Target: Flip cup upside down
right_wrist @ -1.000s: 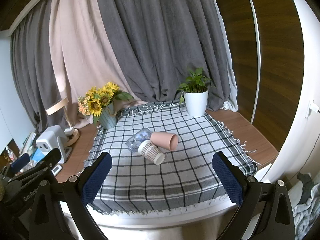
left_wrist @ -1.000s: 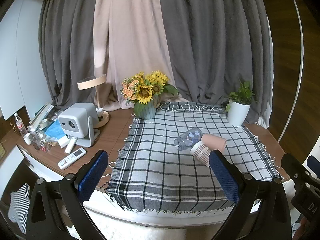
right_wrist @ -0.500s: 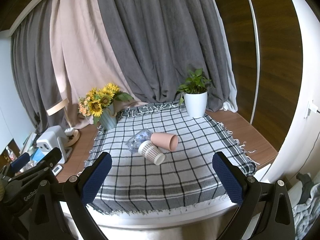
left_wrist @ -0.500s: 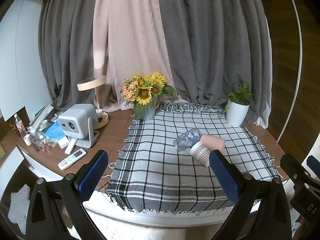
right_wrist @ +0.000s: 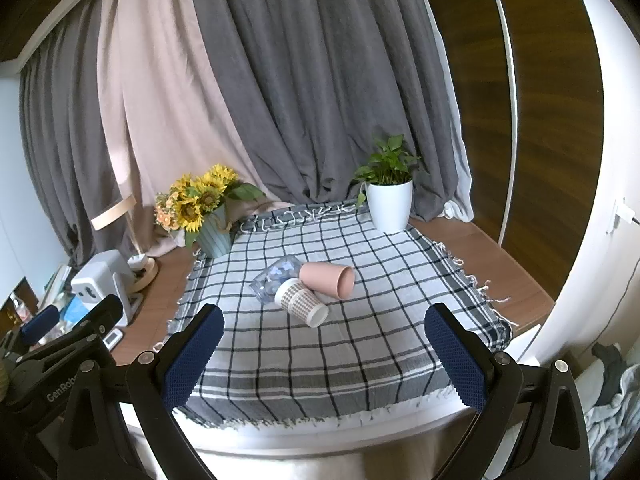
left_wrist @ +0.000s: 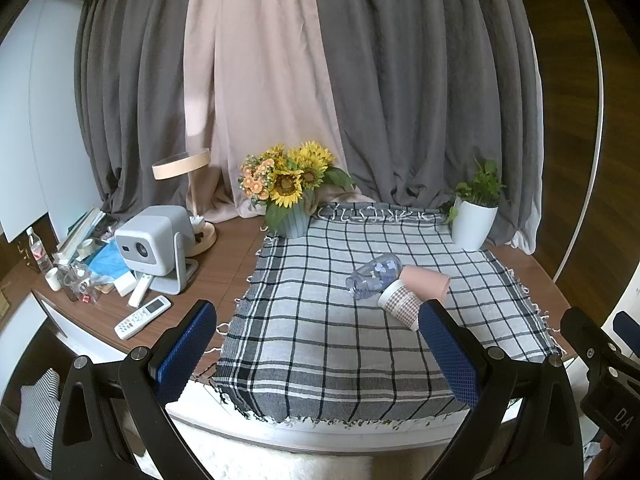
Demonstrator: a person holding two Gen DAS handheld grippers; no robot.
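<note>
Three cups lie on their sides, touching, in the middle of the checked cloth (right_wrist: 360, 340): a pink cup (right_wrist: 328, 279) (left_wrist: 425, 281), a patterned paper cup (right_wrist: 302, 302) (left_wrist: 400, 303) and a clear plastic cup (right_wrist: 276, 274) (left_wrist: 374, 275). My left gripper (left_wrist: 318, 354) is open and empty, held back above the table's near edge. My right gripper (right_wrist: 324, 354) is open and empty, also at the near edge, well short of the cups.
A sunflower vase (right_wrist: 212, 228) stands at the cloth's back left corner and a white potted plant (right_wrist: 390, 206) at the back right. A projector (left_wrist: 154, 242), lamp (left_wrist: 182, 164), remotes (left_wrist: 142, 316) and clutter sit on the wooden desk to the left. Curtains hang behind.
</note>
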